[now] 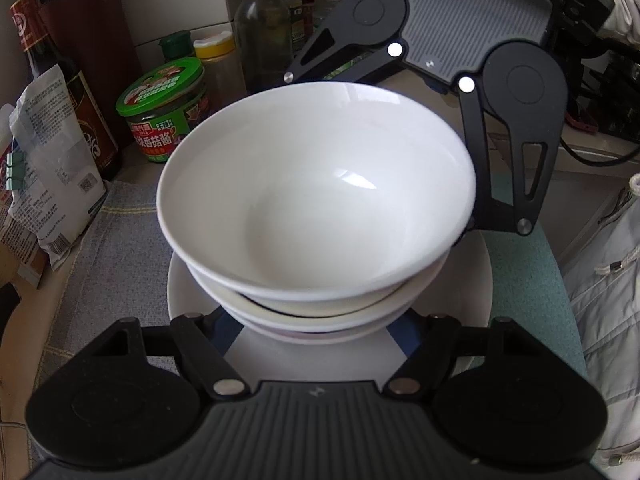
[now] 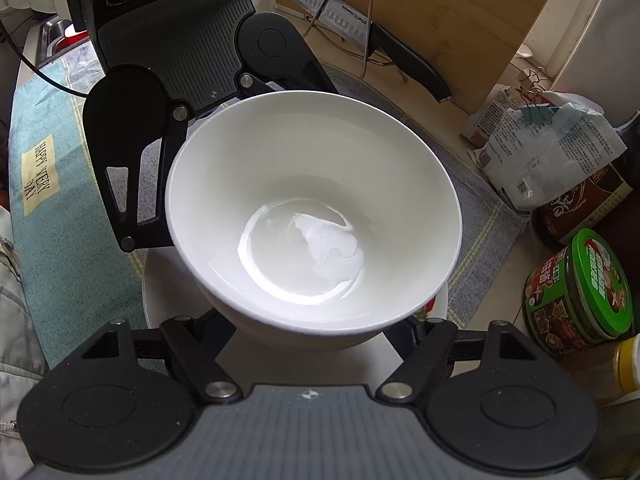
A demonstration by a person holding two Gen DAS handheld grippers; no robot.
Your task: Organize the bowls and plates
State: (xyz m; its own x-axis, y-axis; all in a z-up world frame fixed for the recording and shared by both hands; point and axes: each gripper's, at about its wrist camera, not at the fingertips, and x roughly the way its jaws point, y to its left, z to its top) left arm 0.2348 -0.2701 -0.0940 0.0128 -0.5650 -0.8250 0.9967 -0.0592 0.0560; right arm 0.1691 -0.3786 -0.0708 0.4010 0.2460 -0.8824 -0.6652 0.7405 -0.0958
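Bowls stacked on plate; my left gripper and right gripper both pinch the stack, jars close beside.

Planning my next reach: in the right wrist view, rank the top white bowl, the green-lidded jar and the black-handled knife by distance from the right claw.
1. Top white bowl, directly ahead of the right claw.
2. Green-lidded jar, right side.
3. Black-handled knife, far back against the wooden board.

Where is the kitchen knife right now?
Only the right wrist view shows it: the black-handled steel kitchen knife leans in a wire rack against the bamboo cutting board, top centre, beyond the white bowl.
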